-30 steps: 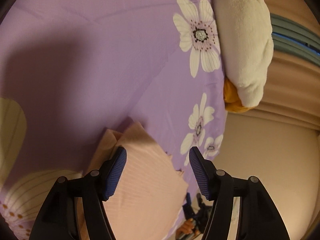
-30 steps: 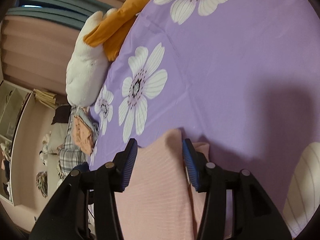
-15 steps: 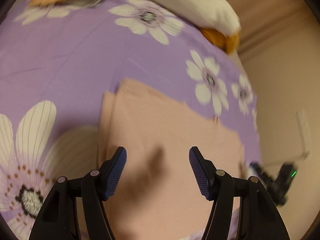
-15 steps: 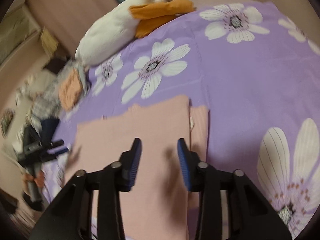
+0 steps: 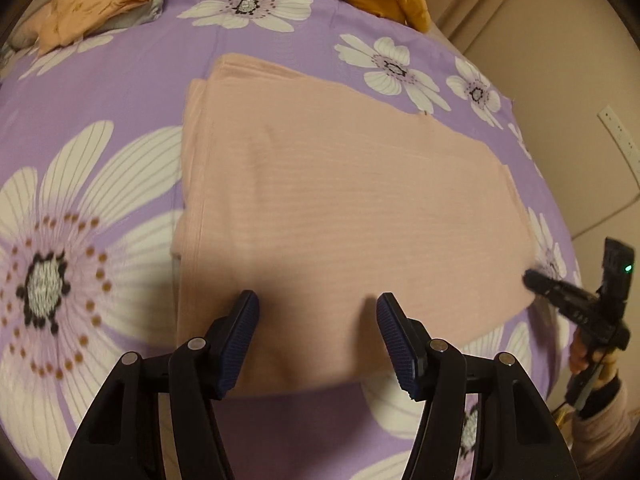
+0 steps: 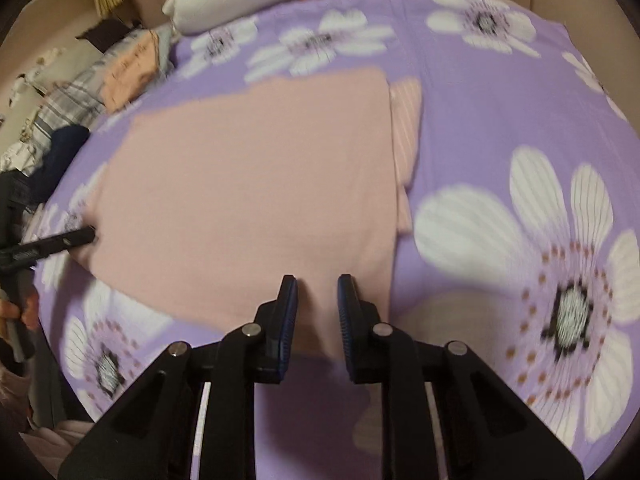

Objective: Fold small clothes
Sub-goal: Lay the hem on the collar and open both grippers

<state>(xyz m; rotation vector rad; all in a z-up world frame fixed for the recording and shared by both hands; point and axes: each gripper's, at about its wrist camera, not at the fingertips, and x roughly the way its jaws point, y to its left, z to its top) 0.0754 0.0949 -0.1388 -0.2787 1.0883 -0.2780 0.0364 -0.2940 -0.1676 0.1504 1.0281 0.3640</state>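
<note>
Shirt (image 5: 340, 208) lies folded flat at twelve o'clock; left gripper (image 5: 318, 322) and right gripper (image 6: 317, 306) both gape empty, so next probably another fold.

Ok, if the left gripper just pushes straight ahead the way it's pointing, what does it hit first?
Most likely the folded pink garment: the open left gripper points right at it, with nothing between. Height above the cloth is unclear.
</note>
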